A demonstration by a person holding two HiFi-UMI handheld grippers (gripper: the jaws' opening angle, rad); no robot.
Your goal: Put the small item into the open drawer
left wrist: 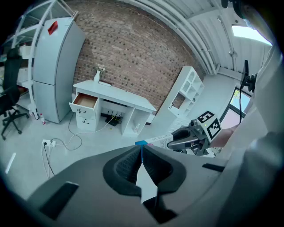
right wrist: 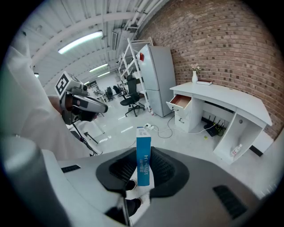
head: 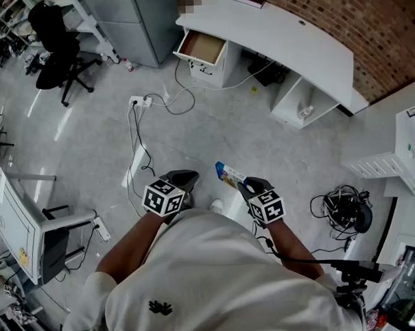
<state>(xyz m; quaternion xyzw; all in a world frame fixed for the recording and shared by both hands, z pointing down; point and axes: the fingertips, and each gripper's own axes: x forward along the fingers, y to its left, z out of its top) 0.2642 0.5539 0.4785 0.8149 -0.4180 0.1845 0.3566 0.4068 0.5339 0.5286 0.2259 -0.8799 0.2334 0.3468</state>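
The right gripper (right wrist: 143,156) pinches a slim blue-and-white cardboard box (right wrist: 143,148) between its jaws. The box stands upright in the grip, with its top end above the pads. In the head view this gripper (head: 247,186) is held in front of the person's white shirt (head: 219,277), and the box (head: 230,174) sticks out ahead of it over the pale grey floor (head: 261,145).

The left gripper (left wrist: 141,154) has its jaws pressed together, with nothing between them. In the head view it (head: 181,181) sits just beside the right one, at about the same height.

The open white drawer with a brown wooden inside (head: 202,48) is pulled out at the left end of the curved white desk (head: 305,40), well apart from both grippers. The right gripper view shows the drawer (right wrist: 182,101) under the desk's left corner. A small white vase (right wrist: 194,77) and a flat dark red book (right wrist: 204,82) stand on the top near that end. The desk stands against a red brick wall (head: 352,18).

A tall grey cabinet (head: 129,21), possibly a refrigerator, stands just left of the desk. A black office chair (head: 58,44) is farther left. A white power strip (head: 140,100) lies on the floor between the person and the drawer, with cables running from it.
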